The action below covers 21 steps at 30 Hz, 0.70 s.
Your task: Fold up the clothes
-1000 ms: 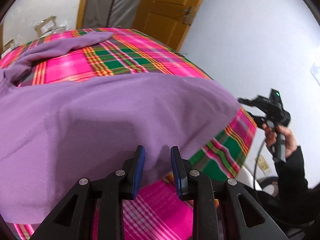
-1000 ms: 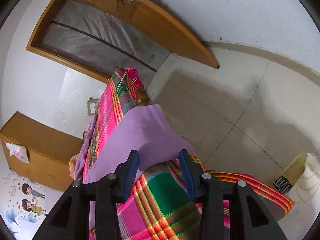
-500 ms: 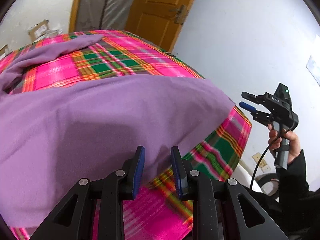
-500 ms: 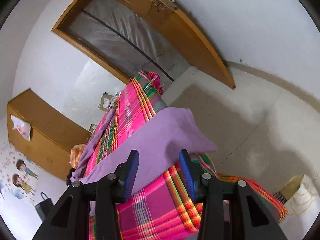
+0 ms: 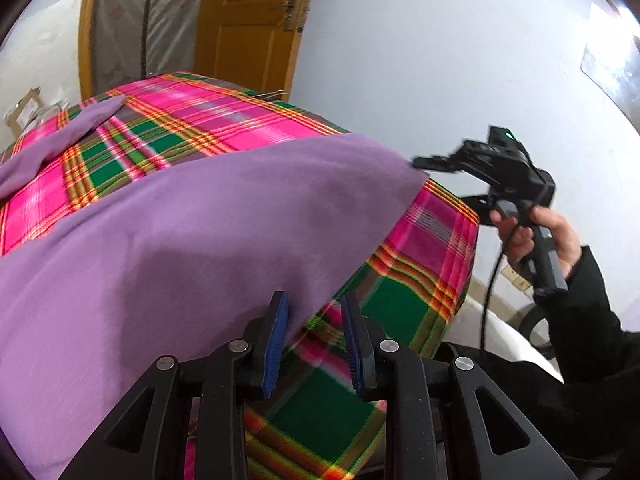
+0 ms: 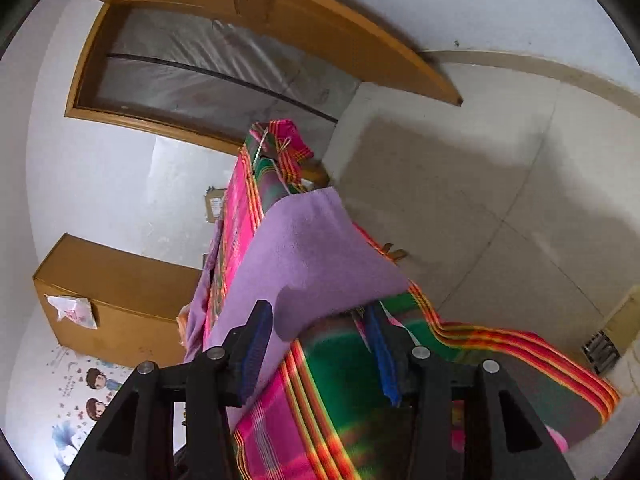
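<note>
A purple garment [image 5: 192, 240] lies spread over a table covered in pink and green plaid cloth [image 5: 208, 120]. My left gripper [image 5: 314, 308] is open, its jaws straddling the garment's near hem at the table's front edge. My right gripper [image 6: 316, 316] is open around the garment's right corner [image 6: 320, 264], which hangs over the table's end. In the left wrist view the right gripper [image 5: 436, 162] shows at the garment's far right corner, held by a hand in a black sleeve. A sleeve [image 5: 52, 140] of the garment lies at the far left.
An orange wooden door [image 5: 248, 28] and a plastic-covered doorway [image 6: 224, 76] stand behind the table. A wooden cabinet [image 6: 116, 292] is by the wall. Tiled floor [image 6: 500, 184] lies to the right of the table. A box [image 6: 624, 320] sits on the floor at far right.
My right gripper has moved in to the garment's right corner, which now sits between its jaws. My left gripper has shifted right along the front hem.
</note>
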### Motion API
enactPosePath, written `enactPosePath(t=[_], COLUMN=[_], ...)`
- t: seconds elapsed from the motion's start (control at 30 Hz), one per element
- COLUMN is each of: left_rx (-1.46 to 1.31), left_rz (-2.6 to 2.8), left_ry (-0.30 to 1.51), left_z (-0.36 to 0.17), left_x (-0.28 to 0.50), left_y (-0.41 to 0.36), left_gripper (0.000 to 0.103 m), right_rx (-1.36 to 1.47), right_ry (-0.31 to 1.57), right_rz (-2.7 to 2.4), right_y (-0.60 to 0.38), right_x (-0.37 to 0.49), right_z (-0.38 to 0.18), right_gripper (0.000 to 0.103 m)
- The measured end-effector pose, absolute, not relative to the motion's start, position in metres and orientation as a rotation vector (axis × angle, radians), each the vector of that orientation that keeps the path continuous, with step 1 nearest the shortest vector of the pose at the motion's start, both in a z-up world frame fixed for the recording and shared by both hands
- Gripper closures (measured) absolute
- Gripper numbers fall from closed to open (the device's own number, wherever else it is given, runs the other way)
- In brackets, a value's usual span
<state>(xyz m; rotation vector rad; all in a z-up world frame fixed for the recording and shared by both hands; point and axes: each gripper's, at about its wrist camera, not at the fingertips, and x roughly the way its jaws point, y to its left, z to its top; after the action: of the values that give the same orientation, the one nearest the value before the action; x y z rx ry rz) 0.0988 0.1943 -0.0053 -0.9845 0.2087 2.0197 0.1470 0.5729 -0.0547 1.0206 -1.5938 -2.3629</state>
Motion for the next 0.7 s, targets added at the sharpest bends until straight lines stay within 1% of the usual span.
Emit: enactPosePath(t=[0.07,0.1,0.17,0.2,0.23,0.27,0.33,0.37,0.4,0.43,0.47,0.57,0.7], left_rx=[-0.972,-0.964,-0.955,-0.954,-0.956,-0.958,-0.959,-0.960,-0.964,-0.968,-0.972,-0.972,-0.960], left_rz=[2.010,2.008,2.011,2.010,2.008,2.008,2.021,2.026,2.022,2.018,2.015,2.009,1.973], left_ry=[0.229,0.240,0.249,0.243,0.234,0.229,0.242,0.244,0.231,0.218,0.206,0.189,0.173], left_z=[-0.005,-0.005,-0.006,-0.006,-0.006,-0.006,-0.007,-0.007,-0.008,-0.009,-0.009,-0.010,-0.010], left_x=[0.103,0.105,0.105,0.105,0.104,0.103,0.101,0.100,0.099,0.097,0.096,0.098,0.106], left_y=[0.199,0.201,0.204,0.204,0.204,0.204,0.206,0.207,0.206,0.206,0.205,0.205,0.207], left_gripper=[0.076,0.076,0.076,0.076,0.076,0.076,0.084,0.092,0.095,0.096,0.100,0.103,0.103], right_rx=[1.000,0.989,0.971,0.954,0.938,0.920,0.884,0.871,0.857,0.844,0.839,0.831,0.793], right_ry=[-1.598,-1.602,-1.596,-1.597,-1.596,-1.589,-1.574,-1.566,-1.567,-1.567,-1.568,-1.579,-1.573], right_rz=[-2.367,-2.372,-2.399,-2.404,-2.412,-2.429,-2.465,-2.481,-2.488,-2.495,-2.505,-2.525,-2.551], right_y=[0.574,0.574,0.575,0.575,0.576,0.577,0.579,0.579,0.580,0.580,0.580,0.580,0.578], right_x=[0.143,0.142,0.140,0.141,0.142,0.144,0.150,0.154,0.157,0.159,0.163,0.170,0.181], right_z=[-0.054,-0.054,-0.053,-0.052,-0.051,-0.049,-0.045,-0.043,-0.041,-0.040,-0.038,-0.037,-0.027], right_gripper=[0.063,0.066,0.079,0.080,0.085,0.093,0.100,0.101,0.101,0.101,0.101,0.101,0.101])
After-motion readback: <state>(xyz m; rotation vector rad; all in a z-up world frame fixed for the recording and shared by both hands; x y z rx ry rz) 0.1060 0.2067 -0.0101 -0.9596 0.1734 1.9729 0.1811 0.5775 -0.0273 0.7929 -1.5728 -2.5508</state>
